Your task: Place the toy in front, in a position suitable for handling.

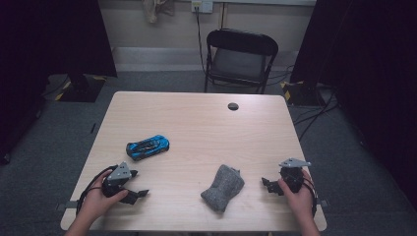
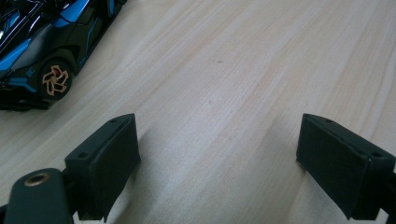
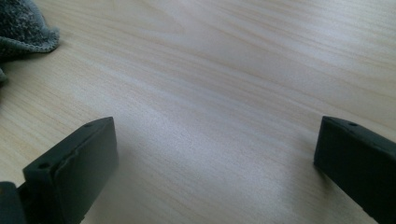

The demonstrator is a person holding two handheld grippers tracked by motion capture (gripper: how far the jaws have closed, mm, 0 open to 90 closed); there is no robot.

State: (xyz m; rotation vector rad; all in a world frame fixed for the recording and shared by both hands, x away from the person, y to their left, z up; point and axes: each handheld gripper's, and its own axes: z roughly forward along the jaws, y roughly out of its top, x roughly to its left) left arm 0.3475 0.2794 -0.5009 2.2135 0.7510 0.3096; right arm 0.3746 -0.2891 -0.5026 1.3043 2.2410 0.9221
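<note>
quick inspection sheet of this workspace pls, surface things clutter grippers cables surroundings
surface: light wood table, dark round grommet near far edge
job's things: blue toy car left of centre; grey cloth bunched near front edge
clutter: nothing seen
grippers: left hand-held gripper open, holding nothing; right hand-held gripper open, holding nothing
cables: floor cables at right
surroundings: black folding chair behind table, dark curtains

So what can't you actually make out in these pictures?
- Toy car: left gripper view, its front and roof run off the frame's edge.
- Grey cloth: right gripper view, just a corner inside the frame.
- Dark round spot on the table: high view, too small to identify.
</note>
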